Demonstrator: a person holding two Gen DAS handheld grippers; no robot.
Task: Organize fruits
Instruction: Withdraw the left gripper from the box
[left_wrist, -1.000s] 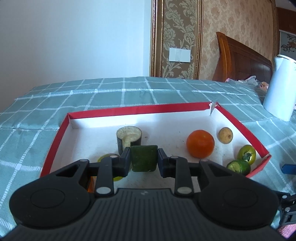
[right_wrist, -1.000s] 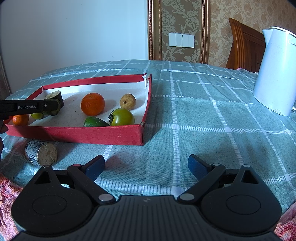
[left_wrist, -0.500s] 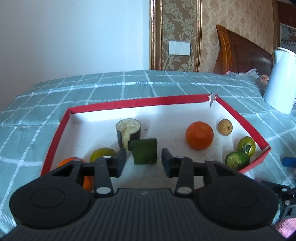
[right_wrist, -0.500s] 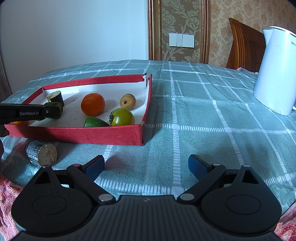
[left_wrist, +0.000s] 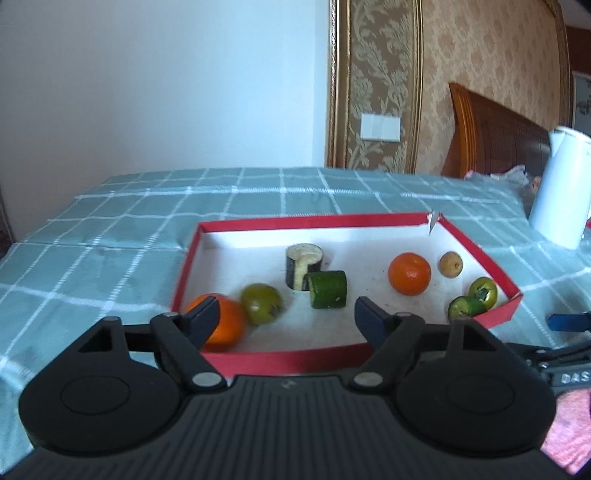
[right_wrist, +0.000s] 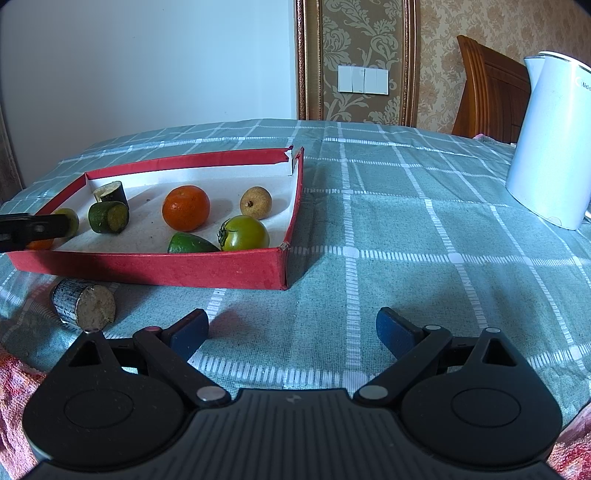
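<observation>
A red-rimmed tray (left_wrist: 280, 357) (right_wrist: 155, 269) holds a green cucumber chunk (left_wrist: 328, 289) (right_wrist: 109, 217), a dark eggplant piece (left_wrist: 303, 266) (right_wrist: 110, 191), two oranges (left_wrist: 409, 273) (left_wrist: 226, 325), green tomatoes (left_wrist: 261, 303) (right_wrist: 244, 233), a lime (right_wrist: 191, 244) and a small brown fruit (right_wrist: 256, 202). My left gripper (left_wrist: 286, 317) is open and empty, above the tray's near rim. My right gripper (right_wrist: 291, 332) is open and empty over the cloth. A cut eggplant stub (right_wrist: 83, 308) lies outside the tray, left of it.
A white kettle (right_wrist: 554, 144) stands at the right on the green checked tablecloth (right_wrist: 406, 221). A wooden chair (right_wrist: 487, 88) is behind the table. Pink cloth (right_wrist: 14, 384) shows at the near left edge.
My left gripper let go of the cucumber chunk, opened wide and drew back toward the tray's near rim. The chunk now lies by the eggplant piece. The right gripper stayed still.
</observation>
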